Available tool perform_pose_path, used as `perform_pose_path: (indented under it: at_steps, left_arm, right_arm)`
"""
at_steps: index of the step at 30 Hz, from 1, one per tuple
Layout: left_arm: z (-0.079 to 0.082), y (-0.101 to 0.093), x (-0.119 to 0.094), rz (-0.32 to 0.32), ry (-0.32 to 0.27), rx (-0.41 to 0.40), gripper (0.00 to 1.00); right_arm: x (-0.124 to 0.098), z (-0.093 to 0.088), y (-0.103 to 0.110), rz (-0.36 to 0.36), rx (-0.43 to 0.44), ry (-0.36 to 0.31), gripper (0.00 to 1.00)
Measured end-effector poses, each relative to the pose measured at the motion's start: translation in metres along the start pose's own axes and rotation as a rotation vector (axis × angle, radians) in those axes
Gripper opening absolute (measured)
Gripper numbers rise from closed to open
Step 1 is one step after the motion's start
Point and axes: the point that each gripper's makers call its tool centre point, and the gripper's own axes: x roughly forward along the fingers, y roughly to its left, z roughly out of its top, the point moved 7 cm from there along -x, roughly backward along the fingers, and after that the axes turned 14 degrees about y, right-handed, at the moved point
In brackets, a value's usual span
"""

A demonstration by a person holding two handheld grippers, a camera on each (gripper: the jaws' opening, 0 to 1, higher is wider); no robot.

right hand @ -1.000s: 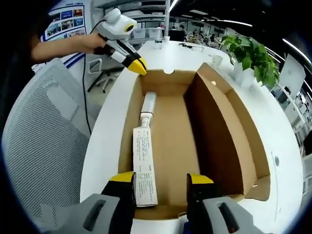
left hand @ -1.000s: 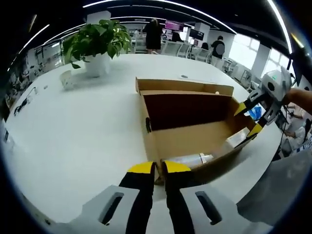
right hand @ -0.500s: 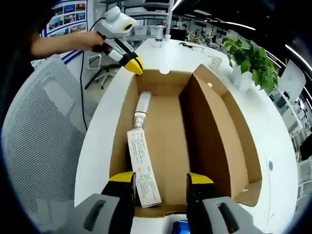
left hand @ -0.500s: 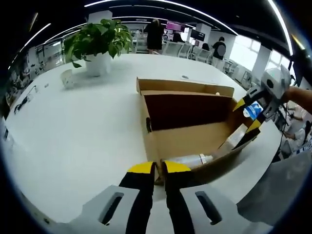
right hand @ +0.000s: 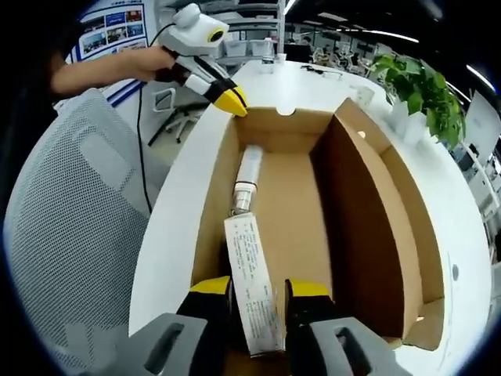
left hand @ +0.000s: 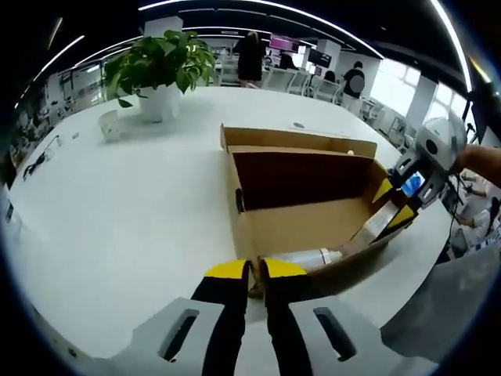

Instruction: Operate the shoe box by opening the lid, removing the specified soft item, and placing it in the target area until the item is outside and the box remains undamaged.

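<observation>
Two tools: right tool (right hand: 260, 288) pinching tube (right hand: 252, 266).

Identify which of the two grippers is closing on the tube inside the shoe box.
The right gripper: its jaws flank the tube. The left gripper pinches the shoe box corner.

Left tongs (left hand: 256, 269) closed; right tongs (right hand: 260, 288) nearly closed.

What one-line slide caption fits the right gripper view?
Right tongs close around the flat end of a tube lying inside the open shoe box.
</observation>
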Motion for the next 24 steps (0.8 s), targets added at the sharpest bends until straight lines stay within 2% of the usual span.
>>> perform_pose_path:
  at_steps: [2, 11, 24]
  left_arm:
    - [0.0, 0.0, 0.0, 0.001, -0.001, 0.0, 0.05]
    - [-0.001, -0.001, 0.0, 0.008, -0.008, -0.007, 0.05]
    - [0.0, -0.001, 0.0, 0.018, -0.013, -0.023, 0.04]
  right_arm:
    - [0.001, 0.0, 0.002, 0.008, -0.005, 0.01, 0.17]
    - [-0.002, 0.002, 0.003, -0.029, -0.04, 0.014, 0.14]
    - [-0.033, 0.025, 0.003, -0.089, -0.078, -0.035, 0.14]
